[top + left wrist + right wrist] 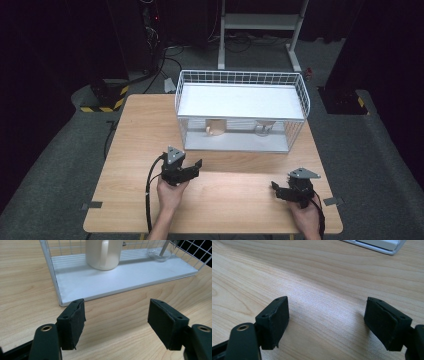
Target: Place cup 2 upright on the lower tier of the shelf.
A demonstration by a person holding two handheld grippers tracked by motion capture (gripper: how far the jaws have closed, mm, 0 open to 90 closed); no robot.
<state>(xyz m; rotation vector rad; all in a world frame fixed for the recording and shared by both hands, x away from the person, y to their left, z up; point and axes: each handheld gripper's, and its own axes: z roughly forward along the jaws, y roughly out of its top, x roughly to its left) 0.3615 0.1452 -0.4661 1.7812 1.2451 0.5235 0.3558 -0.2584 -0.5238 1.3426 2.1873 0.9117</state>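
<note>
With both our left gripper (pixel 192 167) and right gripper (pixel 281 191) spread wide and empty, we risk knocking the cream ceramic mug (pixel 103 253) against the white wire two-tier rack (pixel 240 80) when reaching in.

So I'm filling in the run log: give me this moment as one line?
left claw: open, empty | right claw: open, empty | mug, glass: on rack lower shelf | table: both claws above it
</note>
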